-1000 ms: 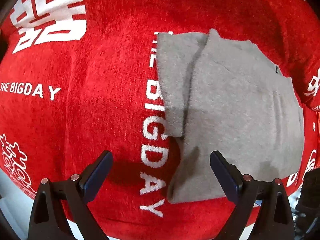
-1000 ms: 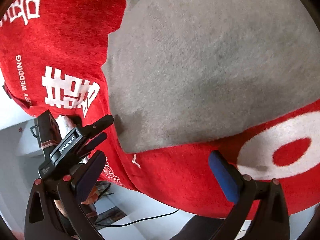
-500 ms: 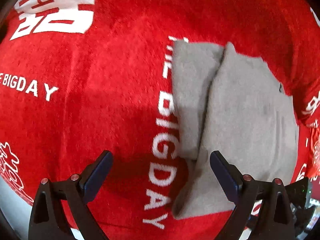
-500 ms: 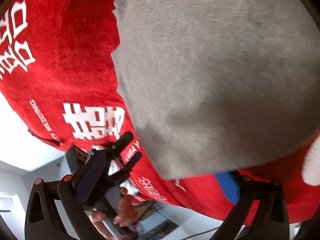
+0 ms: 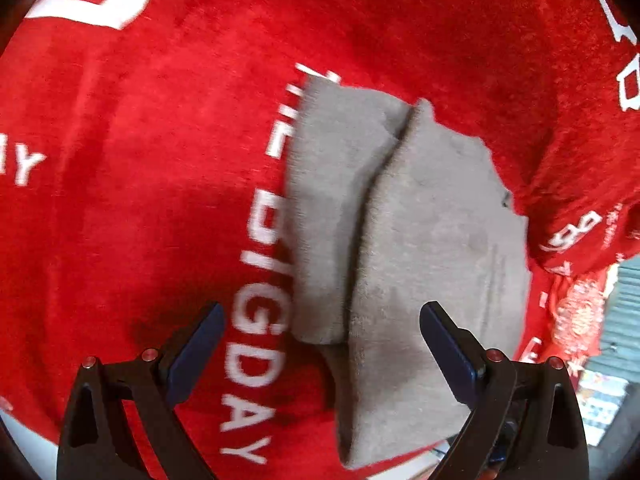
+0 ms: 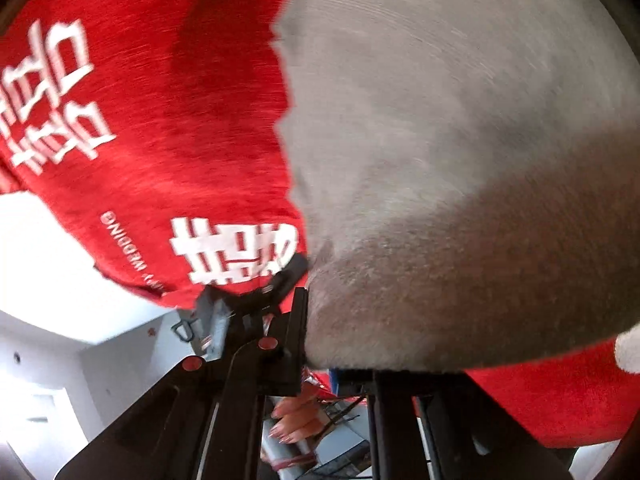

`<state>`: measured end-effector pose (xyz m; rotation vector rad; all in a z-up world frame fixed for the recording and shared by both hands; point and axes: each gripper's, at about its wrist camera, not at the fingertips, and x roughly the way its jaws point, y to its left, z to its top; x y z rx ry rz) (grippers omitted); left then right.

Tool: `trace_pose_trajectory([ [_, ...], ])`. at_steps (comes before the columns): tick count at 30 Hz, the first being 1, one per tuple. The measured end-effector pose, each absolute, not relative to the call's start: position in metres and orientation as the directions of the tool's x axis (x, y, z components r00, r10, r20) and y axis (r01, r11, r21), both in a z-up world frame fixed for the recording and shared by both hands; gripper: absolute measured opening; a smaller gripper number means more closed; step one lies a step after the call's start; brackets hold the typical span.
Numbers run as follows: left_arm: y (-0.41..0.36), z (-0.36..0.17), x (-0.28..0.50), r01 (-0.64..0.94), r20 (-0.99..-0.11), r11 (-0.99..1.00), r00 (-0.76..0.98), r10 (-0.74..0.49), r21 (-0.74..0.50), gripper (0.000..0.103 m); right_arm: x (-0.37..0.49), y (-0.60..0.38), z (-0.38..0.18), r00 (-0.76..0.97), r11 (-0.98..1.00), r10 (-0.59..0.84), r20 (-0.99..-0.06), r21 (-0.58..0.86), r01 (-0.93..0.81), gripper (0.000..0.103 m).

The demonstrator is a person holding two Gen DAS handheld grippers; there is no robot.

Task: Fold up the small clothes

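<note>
A small grey garment (image 5: 424, 240) lies partly folded on the red cloth (image 5: 140, 160), one flap laid over the other along a lengthwise crease. My left gripper (image 5: 320, 340) is open just above its near end, fingers on either side, touching nothing. In the right wrist view the grey garment (image 6: 460, 140) fills most of the frame. My right gripper (image 6: 320, 344) is shut on the garment's near corner, and the fabric bunches up at the jaws.
The red cloth carries white lettering (image 5: 256, 280) and white characters (image 6: 236, 252). Its edge drops to a white floor (image 6: 44, 264) at the left. The left gripper's body and the hand (image 6: 296, 420) holding it show beneath the right jaws.
My right gripper moved in on the garment's near corner and shut on it. My left gripper moved closer to the garment's near end and stayed open.
</note>
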<state>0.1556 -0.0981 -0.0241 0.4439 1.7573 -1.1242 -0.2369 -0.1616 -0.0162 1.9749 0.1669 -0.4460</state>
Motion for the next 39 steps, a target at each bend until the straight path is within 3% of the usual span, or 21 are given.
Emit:
trace_pose_trajectory([
  [10, -0.131, -0.027, 0.119, 0.659, -0.783, 0.443, -0.589, -0.2, -0.608, 0.098, -0.241, -0.156, -0.008, 0.922, -0.385, -0.014, -0.387, 0.853, 0.352, 0.009],
  [19, -0.149, -0.026, 0.073, 0.813, -0.882, 0.349, -0.457, -0.116, -0.467, 0.097, -0.254, -0.136, -0.014, 0.823, -0.307, 0.201, -0.532, 0.763, 0.569, 0.014],
  [20, -0.149, -0.026, 0.072, 0.821, -0.888, 0.344, -0.445, -0.112, -0.455, 0.097, -0.259, -0.138, -0.01, 0.803, -0.28, 0.214, -0.556, 0.753, 0.596, 0.019],
  [21, -0.149, -0.025, 0.071, 0.83, -0.895, 0.339, -0.433, -0.109, -0.443, 0.097, -0.264, -0.141, -0.006, 0.788, -0.259, 0.22, -0.575, 0.744, 0.615, 0.04],
  [22, -0.149, -0.025, 0.068, 0.842, -0.903, 0.33, -0.416, -0.106, -0.427, 0.097, -0.27, -0.145, -0.001, 0.77, -0.236, 0.222, -0.598, 0.734, 0.637, 0.067],
  [23, -0.148, -0.024, 0.067, 0.848, -0.907, 0.325, -0.409, -0.104, -0.419, 0.097, -0.279, -0.151, 0.006, 0.756, -0.204, 0.206, -0.622, 0.728, 0.655, 0.072],
  [30, -0.157, -0.021, 0.048, 0.878, -0.928, 0.302, -0.359, -0.1, -0.372, 0.097, -0.312, -0.195, 0.02, 0.65, -0.106, 0.118, -0.751, 0.641, 0.76, 0.069],
  [33, -0.16, -0.022, 0.041, 0.888, -0.937, 0.299, -0.337, -0.095, -0.35, 0.097, -0.318, -0.211, 0.011, 0.608, -0.094, 0.108, -0.786, 0.601, 0.794, 0.018],
  [39, -0.161, -0.024, 0.034, 0.915, -0.957, 0.28, -0.279, -0.079, -0.29, 0.097, -0.315, -0.218, -0.019, 0.555, -0.051, 0.156, -0.817, 0.555, 0.83, 0.014],
])
